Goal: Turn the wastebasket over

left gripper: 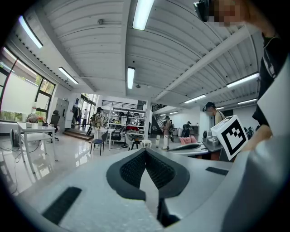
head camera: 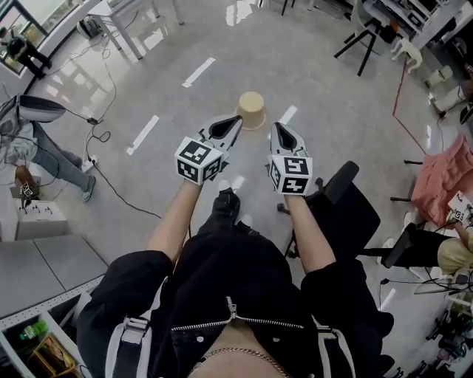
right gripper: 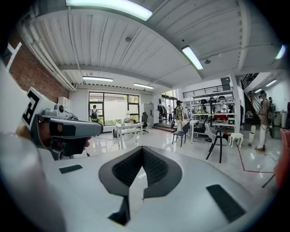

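Note:
A tan wastebasket (head camera: 251, 109) stands on the grey floor in the head view, its narrower closed end up, just beyond both grippers. My left gripper (head camera: 235, 121) is shut and empty, its tip close to the basket's left side in the picture. My right gripper (head camera: 276, 128) is also shut with nothing in it, a little right of the basket and nearer to me. In the left gripper view the left gripper's jaws (left gripper: 146, 152) meet, and in the right gripper view the right gripper's jaws (right gripper: 142, 150) meet; both views look level across the room and the basket is hidden.
A black office chair (head camera: 346, 214) stands right beside my right arm. White tape marks (head camera: 143, 133) lie on the floor; a cable (head camera: 122, 192) runs at the left. A grey bench (head camera: 44, 269) is at lower left. A white table (head camera: 122, 18) and a stool (head camera: 367, 35) stand farther off.

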Available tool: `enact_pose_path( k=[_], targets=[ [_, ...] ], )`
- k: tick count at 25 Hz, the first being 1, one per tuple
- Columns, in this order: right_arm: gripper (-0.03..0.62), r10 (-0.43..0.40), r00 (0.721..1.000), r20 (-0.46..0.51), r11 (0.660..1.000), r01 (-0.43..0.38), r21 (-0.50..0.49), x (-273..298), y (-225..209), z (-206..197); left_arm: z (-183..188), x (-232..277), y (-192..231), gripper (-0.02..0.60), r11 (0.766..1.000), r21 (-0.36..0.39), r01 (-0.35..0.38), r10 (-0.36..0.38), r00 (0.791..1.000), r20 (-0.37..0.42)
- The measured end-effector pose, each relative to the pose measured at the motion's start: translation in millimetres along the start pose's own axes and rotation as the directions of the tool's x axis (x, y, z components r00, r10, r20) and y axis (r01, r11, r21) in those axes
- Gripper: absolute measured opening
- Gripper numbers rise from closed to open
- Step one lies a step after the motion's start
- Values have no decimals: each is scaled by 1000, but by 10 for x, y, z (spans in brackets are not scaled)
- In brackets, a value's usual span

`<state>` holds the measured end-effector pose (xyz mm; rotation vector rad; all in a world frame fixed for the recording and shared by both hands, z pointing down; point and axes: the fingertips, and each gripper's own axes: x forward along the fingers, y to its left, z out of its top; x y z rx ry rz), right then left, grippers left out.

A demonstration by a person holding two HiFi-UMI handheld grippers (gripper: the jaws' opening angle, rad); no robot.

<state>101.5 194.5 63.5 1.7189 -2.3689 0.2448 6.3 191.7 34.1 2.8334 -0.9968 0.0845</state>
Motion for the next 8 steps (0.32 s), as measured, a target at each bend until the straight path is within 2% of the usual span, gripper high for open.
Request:
enact_pose_path(
  k=[8],
  targets=[
    [9,0,1000,-4,1000,0,-4,30,8,25,-4,-3,16,5,1000,-8,4,-4,1000,-3]
  ],
)
